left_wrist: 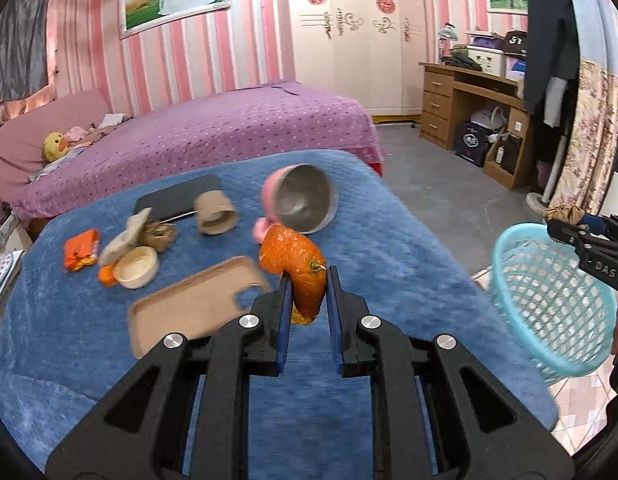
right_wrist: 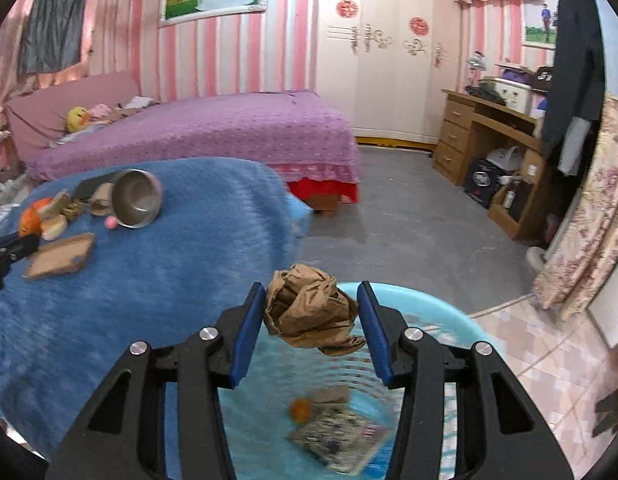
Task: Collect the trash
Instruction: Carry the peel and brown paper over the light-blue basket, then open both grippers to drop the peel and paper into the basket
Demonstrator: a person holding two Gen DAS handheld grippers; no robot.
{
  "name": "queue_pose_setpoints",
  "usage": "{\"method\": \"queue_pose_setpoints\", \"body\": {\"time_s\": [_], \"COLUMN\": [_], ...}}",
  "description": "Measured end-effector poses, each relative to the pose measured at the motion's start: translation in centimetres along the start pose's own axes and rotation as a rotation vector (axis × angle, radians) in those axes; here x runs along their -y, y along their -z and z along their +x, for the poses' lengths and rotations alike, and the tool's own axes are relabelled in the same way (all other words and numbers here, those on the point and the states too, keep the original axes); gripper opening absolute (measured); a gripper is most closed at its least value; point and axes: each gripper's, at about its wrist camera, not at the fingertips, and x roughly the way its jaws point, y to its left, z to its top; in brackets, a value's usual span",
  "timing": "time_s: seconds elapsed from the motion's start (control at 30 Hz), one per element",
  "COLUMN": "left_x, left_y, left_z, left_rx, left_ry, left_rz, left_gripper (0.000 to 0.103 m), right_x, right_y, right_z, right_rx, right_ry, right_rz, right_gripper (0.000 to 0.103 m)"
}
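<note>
My left gripper (left_wrist: 307, 280) is shut on a piece of orange peel (left_wrist: 299, 266), held above the blue-covered table (left_wrist: 389, 248). At the table's right edge stands a light blue mesh basket (left_wrist: 549, 300). My right gripper (right_wrist: 311, 312) is shut on a crumpled brown paper ball (right_wrist: 311, 312) directly over that basket (right_wrist: 441, 312); an orange scrap (right_wrist: 301, 409) and a printed wrapper (right_wrist: 341, 436) lie inside it. The right gripper (left_wrist: 589, 248) also shows at the far right of the left wrist view. Trash left on the table: an orange wrapper (left_wrist: 81, 254), a cardboard tube (left_wrist: 215, 213), torn brown scraps (left_wrist: 159, 234).
On the table lie a tan phone case (left_wrist: 197, 304), a small cream dish (left_wrist: 136, 267), a tipped metal bowl with a pink shell (left_wrist: 305, 202) and a dark notebook (left_wrist: 177, 196). Behind are a purple bed (left_wrist: 213, 132) and a wooden desk (left_wrist: 469, 104); grey floor lies between.
</note>
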Motion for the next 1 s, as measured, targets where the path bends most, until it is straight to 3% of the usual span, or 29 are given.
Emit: {"method": "queue_pose_setpoints", "body": {"time_s": [0.43, 0.8, 0.9, 1.0], "left_x": [13.5, 20.0, 20.3, 20.3], "left_y": [0.2, 0.4, 0.4, 0.5], "left_z": [1.4, 3.7, 4.1, 4.0], "left_rx": [-0.004, -0.072, -0.093, -0.087], "left_ry": [0.138, 0.214, 0.229, 0.215], "left_rz": [0.064, 0.103, 0.109, 0.117], "left_gripper": [0.015, 0.016, 0.019, 0.041], "right_x": [8.3, 11.1, 11.3, 11.4], "right_y": [2.2, 3.2, 3.3, 3.4], "right_z": [-1.2, -0.9, -1.0, -1.1], "right_rx": [-0.019, -0.028, -0.031, -0.029], "right_ry": [0.112, 0.088, 0.088, 0.087], "right_rz": [0.051, 0.129, 0.145, 0.153], "right_gripper": [0.047, 0.047, 0.047, 0.047]}}
